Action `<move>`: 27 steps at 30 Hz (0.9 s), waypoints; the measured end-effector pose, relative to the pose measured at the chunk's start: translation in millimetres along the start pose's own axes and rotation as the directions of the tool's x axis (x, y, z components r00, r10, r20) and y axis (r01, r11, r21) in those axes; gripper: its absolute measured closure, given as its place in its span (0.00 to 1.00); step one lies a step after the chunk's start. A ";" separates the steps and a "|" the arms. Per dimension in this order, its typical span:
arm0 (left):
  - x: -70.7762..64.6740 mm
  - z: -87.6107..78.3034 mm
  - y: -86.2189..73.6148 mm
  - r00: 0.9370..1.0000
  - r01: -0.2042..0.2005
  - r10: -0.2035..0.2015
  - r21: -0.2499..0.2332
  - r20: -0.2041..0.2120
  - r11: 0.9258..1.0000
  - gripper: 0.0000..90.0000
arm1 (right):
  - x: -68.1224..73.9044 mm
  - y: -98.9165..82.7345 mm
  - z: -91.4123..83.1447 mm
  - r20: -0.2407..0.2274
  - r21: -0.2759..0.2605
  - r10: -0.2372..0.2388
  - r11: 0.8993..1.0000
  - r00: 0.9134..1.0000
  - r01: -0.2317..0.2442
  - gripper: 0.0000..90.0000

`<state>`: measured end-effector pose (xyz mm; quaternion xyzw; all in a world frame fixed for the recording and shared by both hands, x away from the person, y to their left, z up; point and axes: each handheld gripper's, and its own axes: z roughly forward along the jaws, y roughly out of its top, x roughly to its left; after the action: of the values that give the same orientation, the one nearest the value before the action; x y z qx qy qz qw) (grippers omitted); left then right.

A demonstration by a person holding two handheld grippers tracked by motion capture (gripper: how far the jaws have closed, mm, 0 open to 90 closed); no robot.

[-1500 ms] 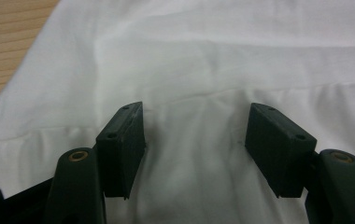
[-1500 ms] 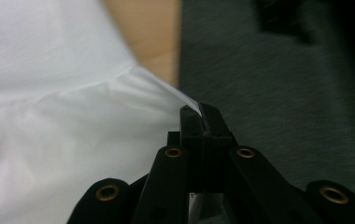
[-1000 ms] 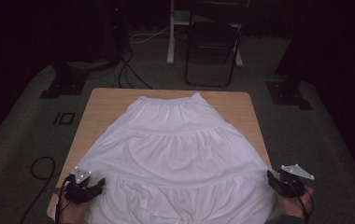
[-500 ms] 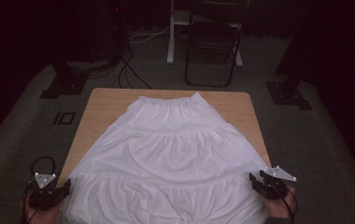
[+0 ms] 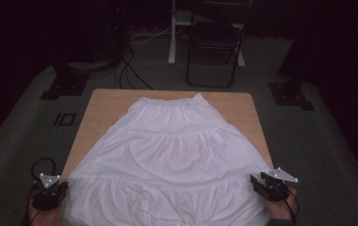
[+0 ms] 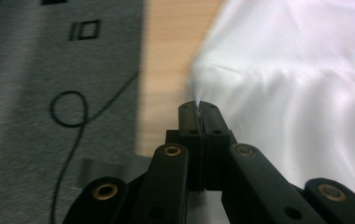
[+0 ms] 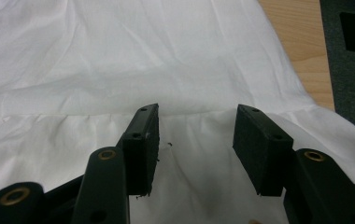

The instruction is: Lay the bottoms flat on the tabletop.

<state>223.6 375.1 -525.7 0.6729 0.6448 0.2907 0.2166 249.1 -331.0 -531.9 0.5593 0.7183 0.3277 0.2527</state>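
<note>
**Left side pinched, right side waiting at the hem**

Dark carpet and a folding chair (image 5: 214,44) frame the wooden table (image 5: 102,108), where a white tiered skirt (image 5: 177,155) lies spread flat, waistband at the far end, hem spilling over the near edge. It looks like thin, light, floppy cotton, so it should drape and sag wherever it is unsupported and crease readily. The side edges near the bottom tier look like the sensible places to take hold, one grip each side, so the cloth lifts evenly.

And the left gripper (image 6: 199,109) has done just that: its jaws have just been closing and now stand pressed together on a small peak of the skirt's left edge, fabric pulled into a point at the tips. The right gripper (image 7: 194,140) hovers over the bottom tier with its jaws spread, cloth beneath them but no pinch.

Compared with a second ago, the left hand has swung outward from on the skirt to beside the table's corner; the right has edged inward over the fabric.
</note>
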 end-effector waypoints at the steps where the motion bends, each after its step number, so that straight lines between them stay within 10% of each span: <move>1: 0.0 0.0 0.0 1.000 0.000 0.000 0.000 0.000 1.000 1.00 | 0.0 0.0 0.0 0.000 0.000 0.000 1.000 1.000 0.000 0.56; 4: 23.4 -3.7 10.5 0.992 0.086 -0.090 -0.048 -0.089 0.995 1.00 | -1.7 0.2 -1.5 0.007 -0.009 0.010 1.000 1.000 -0.010 0.56; 9: 25.6 1.4 14.0 0.986 0.099 -0.103 -0.039 -0.134 0.994 0.98 | -2.8 -0.2 -2.2 0.010 -0.011 0.014 1.000 1.000 -0.014 0.56; 16: 13.4 0.9 13.1 0.993 0.098 -0.104 -0.083 -0.064 0.992 0.64 | -2.9 -0.3 -2.2 0.011 -0.016 0.012 1.000 1.000 -0.012 0.56; 27: -19.8 -9.2 16.9 0.997 0.078 -0.075 -0.164 0.025 0.983 0.52 | -1.8 -1.5 -1.3 0.015 -0.026 0.019 0.999 1.000 -0.018 0.54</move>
<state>230.0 353.4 -509.9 0.6300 0.6419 0.3282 0.2888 247.7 -333.3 -532.2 0.5651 0.7067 0.3350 0.2624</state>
